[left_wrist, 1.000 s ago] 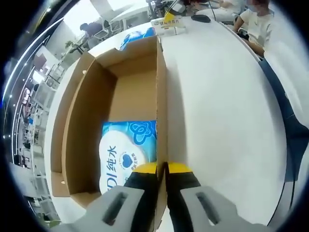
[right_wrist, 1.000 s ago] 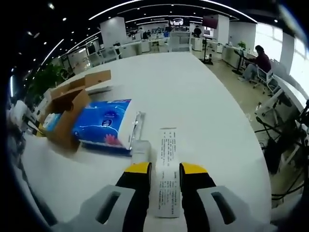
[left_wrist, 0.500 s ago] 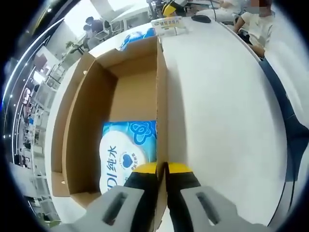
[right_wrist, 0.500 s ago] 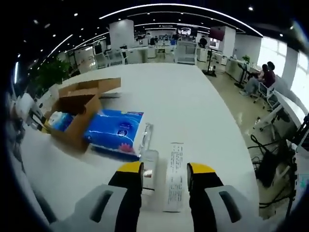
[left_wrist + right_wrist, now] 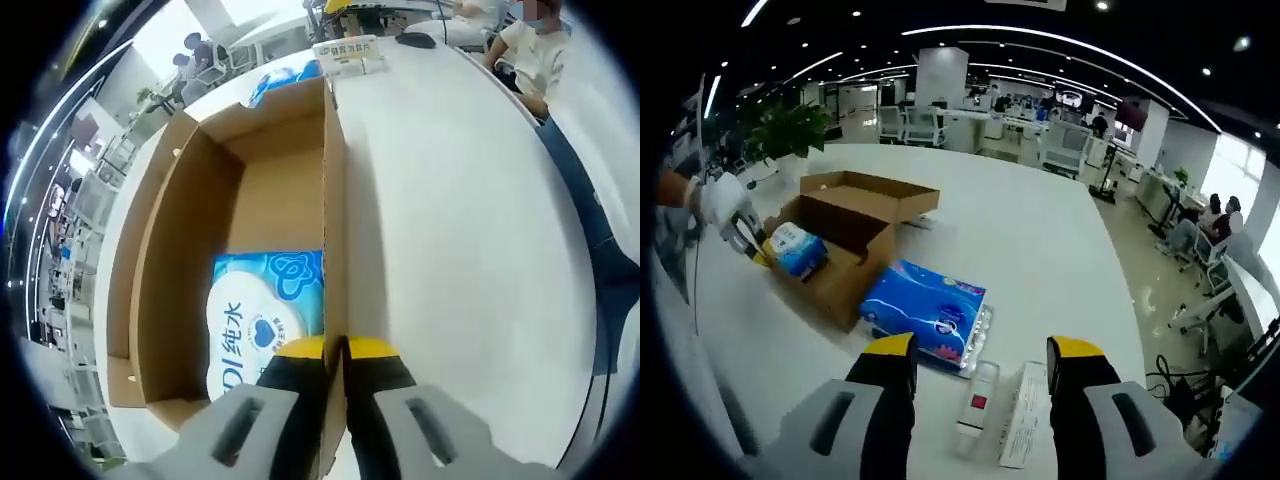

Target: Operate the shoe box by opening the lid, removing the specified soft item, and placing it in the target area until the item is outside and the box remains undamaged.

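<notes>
Left gripper view looks down into the open cardboard shoe box (image 5: 250,190) on the white tabletop (image 5: 460,230). The left tongs (image 5: 334,350) are closed tight on the box's right-hand wall, one yellow-tipped jaw inside and one outside, with the cardboard edge pinched between them. Inside, at the near end, lies a light-blue soft tissue pack (image 5: 262,310) with a white oval label and a heart mark; the far half of the box floor is bare cardboard. Beyond the box's far end a small white carton (image 5: 348,50) stands on the tabletop.

Right gripper view has the right tongs (image 5: 982,350) wide open and holding nothing, hovering over the tabletop (image 5: 1040,250). Just ahead, between the jaw tips, lie a slim white tube (image 5: 976,395) and a narrow white box (image 5: 1022,412), side by side. Farther off rests a dark-blue tissue pack (image 5: 925,310), touching or nearly touching the shoe box (image 5: 845,240), whose lid is folded back. The left tongs (image 5: 762,252) grip that box's near-left wall, beside the light-blue pack (image 5: 798,250) still inside.
</notes>
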{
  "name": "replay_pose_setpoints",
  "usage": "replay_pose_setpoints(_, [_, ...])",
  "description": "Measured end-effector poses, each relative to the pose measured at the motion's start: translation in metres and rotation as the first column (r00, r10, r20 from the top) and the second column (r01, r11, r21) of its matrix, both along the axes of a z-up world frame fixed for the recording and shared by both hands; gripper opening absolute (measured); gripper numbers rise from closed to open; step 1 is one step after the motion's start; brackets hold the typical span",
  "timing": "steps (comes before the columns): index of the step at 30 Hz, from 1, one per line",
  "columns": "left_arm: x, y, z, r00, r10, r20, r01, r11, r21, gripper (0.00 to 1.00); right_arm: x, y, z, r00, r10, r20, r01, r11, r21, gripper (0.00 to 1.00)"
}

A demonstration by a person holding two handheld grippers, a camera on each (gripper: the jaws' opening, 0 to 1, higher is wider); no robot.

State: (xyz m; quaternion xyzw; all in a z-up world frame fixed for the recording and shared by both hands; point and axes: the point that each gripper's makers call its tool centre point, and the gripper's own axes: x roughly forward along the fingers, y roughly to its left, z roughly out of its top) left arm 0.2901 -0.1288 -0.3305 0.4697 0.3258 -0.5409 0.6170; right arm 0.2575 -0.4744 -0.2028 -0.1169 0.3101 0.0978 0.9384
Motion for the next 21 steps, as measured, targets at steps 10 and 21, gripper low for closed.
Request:
replay_pose_setpoints(10, [0.0,0.0,0.0,1.0,0.006,-0.019,-0.006,1.0,0.0,0.04,0.024,0.079,0.019,0.985,0.155,0.077,-0.154,0.988,-0.026,0.7])
replay_pose_setpoints(21, [0.001,0.001,-0.001,1.0,-0.001,-0.027,0.001,1.0,-0.001,0.04,0.058,0.149,0.015,0.941,0.326,0.093,-0.327,0.945,-0.009,0.72])
